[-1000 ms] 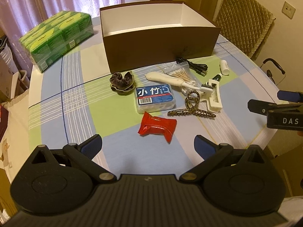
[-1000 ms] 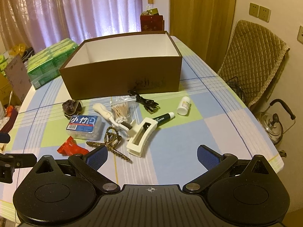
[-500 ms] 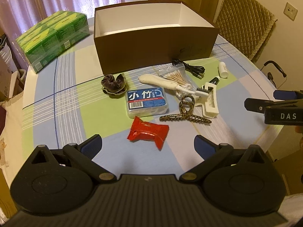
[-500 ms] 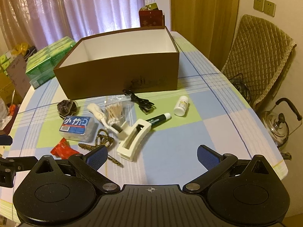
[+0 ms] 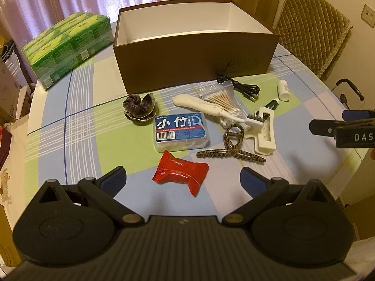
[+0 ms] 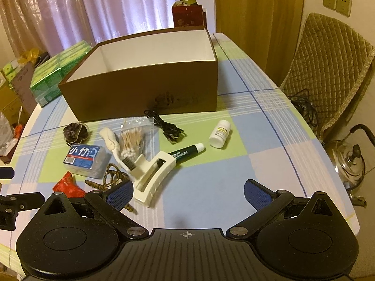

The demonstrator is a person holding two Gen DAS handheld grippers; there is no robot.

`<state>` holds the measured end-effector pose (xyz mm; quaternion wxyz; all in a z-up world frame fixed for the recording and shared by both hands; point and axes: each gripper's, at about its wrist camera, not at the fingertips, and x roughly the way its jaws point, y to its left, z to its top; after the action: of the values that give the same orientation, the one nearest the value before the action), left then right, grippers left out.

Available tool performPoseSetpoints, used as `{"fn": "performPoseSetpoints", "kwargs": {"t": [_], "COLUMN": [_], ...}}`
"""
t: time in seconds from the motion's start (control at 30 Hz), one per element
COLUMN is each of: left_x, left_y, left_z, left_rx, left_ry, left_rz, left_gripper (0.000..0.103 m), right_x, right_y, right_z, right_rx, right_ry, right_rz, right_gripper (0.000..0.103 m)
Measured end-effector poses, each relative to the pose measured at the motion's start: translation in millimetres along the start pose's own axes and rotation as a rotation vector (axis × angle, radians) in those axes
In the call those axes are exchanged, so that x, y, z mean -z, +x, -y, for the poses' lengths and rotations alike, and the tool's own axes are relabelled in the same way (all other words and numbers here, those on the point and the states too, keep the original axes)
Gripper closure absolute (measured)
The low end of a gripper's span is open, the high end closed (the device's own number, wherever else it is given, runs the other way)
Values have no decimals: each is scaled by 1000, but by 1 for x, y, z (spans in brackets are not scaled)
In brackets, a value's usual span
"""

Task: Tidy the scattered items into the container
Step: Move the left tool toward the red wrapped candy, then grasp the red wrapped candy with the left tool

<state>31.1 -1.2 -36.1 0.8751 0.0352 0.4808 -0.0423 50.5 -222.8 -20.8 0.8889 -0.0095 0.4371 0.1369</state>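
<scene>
Left gripper [image 5: 182, 179] fingers wide, holding nothing; red snack packet [image 5: 181, 175] sits on the counter [image 5: 79, 126] right between them, just ahead. Right gripper [image 6: 188, 194] fingers also wide, nothing held; white hair claw [image 6: 152, 178] just beside its left finger. Step looks like the approach for a first pick, box [image 5: 194, 70] apparently with nothing in it yet. Next move likely calls for lowering the left fingers around the packet and closing. Other clutter lies between packet and box.
</scene>
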Motion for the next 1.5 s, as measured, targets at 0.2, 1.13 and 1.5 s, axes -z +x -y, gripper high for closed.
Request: {"fn": "performPoseSetpoints", "kwargs": {"t": [0.2, 1.13, 1.5], "left_x": [0, 13, 5], "left_y": [5, 65, 87], "left_z": [3, -5, -10], "left_rx": [-3, 14, 90], "left_ry": [11, 94, 92], "left_rz": [5, -47, -82], "left_gripper": [1, 3, 30], "right_x": [-4, -3, -9], "right_y": [6, 52, 64], "right_z": [9, 41, 50], "right_rx": [-13, -36, -25], "right_ry": [0, 19, 23], "right_rz": [-12, -92, -116], "right_gripper": [0, 0, 0]}}
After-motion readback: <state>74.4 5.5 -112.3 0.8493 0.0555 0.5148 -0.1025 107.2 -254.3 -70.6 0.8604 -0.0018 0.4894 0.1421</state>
